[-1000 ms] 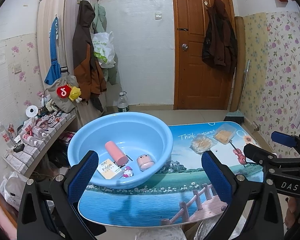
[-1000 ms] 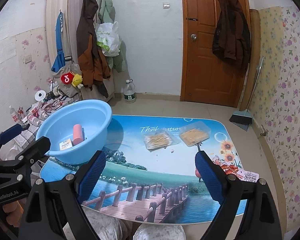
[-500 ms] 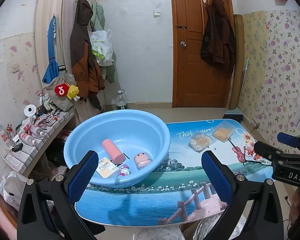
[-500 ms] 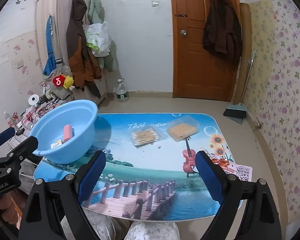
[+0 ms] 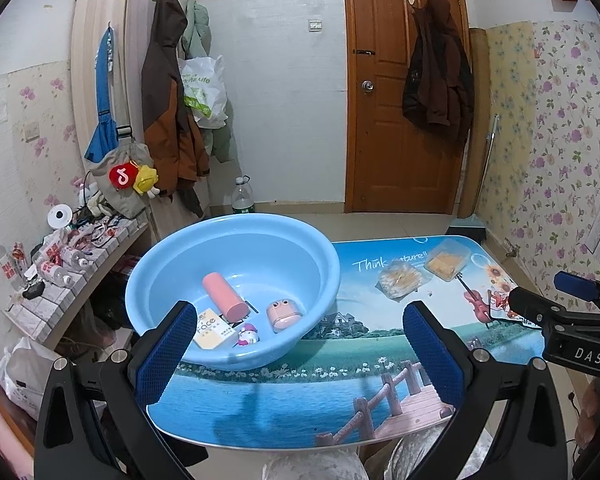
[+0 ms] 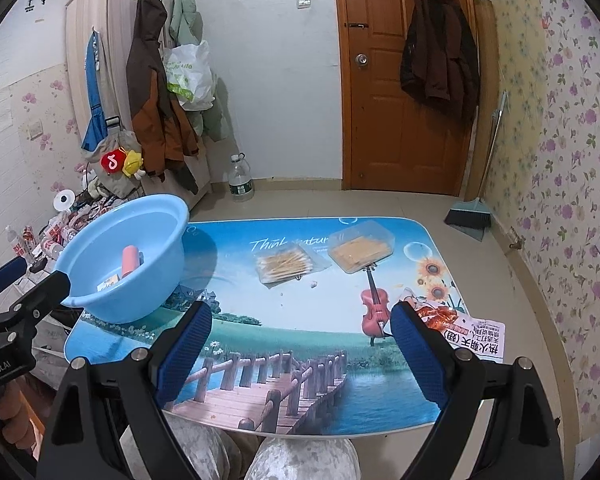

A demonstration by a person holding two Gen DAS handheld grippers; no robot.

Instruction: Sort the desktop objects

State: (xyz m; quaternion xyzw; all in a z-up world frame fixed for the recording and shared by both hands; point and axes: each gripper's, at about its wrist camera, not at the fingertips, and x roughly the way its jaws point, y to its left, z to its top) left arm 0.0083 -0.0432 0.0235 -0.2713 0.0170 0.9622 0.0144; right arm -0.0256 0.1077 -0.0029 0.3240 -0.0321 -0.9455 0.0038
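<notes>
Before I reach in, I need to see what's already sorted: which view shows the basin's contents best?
The left wrist view: it looks down into the blue basin, showing the pink cylinder, pink case, Face box and small figurine. The right wrist view sees the basin obliquely; its wall hides all but the cylinder and box.

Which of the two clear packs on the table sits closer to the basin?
The cotton swab bag, flat and crinkled; the rigid plastic box lies farther from the basin.
</notes>
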